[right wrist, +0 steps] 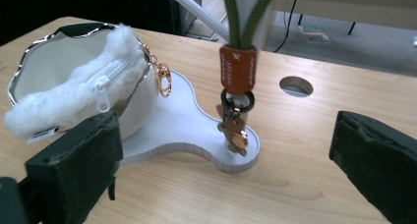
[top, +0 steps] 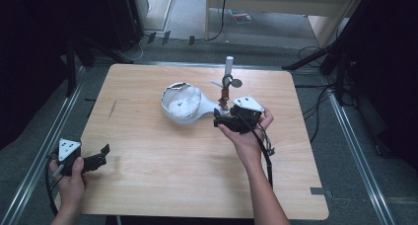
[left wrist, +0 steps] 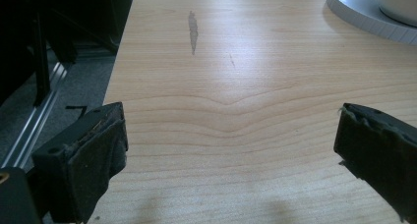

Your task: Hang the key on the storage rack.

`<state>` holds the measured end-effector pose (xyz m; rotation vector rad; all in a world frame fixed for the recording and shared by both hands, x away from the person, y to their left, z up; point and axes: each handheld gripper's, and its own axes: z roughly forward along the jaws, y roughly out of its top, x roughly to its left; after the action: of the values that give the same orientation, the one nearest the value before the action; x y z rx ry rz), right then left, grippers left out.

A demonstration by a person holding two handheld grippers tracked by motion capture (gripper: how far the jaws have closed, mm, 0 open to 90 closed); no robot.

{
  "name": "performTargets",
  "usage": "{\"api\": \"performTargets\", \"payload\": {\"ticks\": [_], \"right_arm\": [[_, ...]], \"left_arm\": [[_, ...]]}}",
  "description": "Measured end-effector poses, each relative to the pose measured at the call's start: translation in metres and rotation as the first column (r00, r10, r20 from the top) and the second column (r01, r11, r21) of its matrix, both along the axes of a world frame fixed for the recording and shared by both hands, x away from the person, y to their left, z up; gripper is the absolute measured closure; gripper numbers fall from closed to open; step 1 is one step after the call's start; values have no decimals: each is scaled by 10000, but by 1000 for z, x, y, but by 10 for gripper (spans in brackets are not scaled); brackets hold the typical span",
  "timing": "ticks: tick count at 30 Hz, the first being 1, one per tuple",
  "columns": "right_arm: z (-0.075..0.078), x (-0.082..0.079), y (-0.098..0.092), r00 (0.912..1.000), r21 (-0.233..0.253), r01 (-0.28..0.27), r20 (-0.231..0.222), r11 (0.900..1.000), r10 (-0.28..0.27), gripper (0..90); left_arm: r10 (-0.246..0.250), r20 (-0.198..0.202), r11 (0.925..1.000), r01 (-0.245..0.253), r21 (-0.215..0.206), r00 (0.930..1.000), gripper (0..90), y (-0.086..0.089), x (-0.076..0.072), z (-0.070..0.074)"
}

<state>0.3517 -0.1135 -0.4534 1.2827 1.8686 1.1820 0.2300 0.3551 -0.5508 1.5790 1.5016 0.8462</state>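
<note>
Right gripper (right wrist: 226, 150): jaws spread wide, nothing pinched, facing the keyring lanyard (right wrist: 238, 69) at frame centre.
Lanyard: green cord, orange tag, keys (right wrist: 235, 130) dangling on the post of the white stand (right wrist: 196, 135).
Fluffy white pouch (right wrist: 74, 98): in the bowl at left.
Approach: probably straight in, closing on the orange tag, clear of the post.
Left gripper (left wrist: 231, 155): spread, empty, over bare table (left wrist: 236, 86) near its left edge.
Room: open wood right of the stand; cable hole (right wrist: 296, 86) behind.

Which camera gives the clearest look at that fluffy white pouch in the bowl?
The right gripper view: the fluffy white pouch is close, with its zipper and gold clasp plain. The high view shows it as a small white lump in the bowl. The left gripper view catches just the bowl's edge.
</note>
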Motion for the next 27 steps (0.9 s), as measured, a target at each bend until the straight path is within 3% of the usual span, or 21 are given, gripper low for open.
{"api": "performTargets", "payload": {"ticks": [4, 15, 27], "right_arm": [[-4, -9, -12, 10000, -66, -27, 49, 10000, 27, 0], [-22, -33, -47, 9981, -183, 592, -167, 9981, -595, 0], [-33, -55, -82, 9950, -37, 980, -189, 9952, -981, 0]], "left_arm": [[-1, -1, 10000, 1, 11, 10000, 4, 0, 0, 0], [19, 8, 10000, -19, 63, 10000, 4, 0, 0, 0], [31, 25, 10000, -31, 63, 10000, 4, -1, 0, 0]]}}
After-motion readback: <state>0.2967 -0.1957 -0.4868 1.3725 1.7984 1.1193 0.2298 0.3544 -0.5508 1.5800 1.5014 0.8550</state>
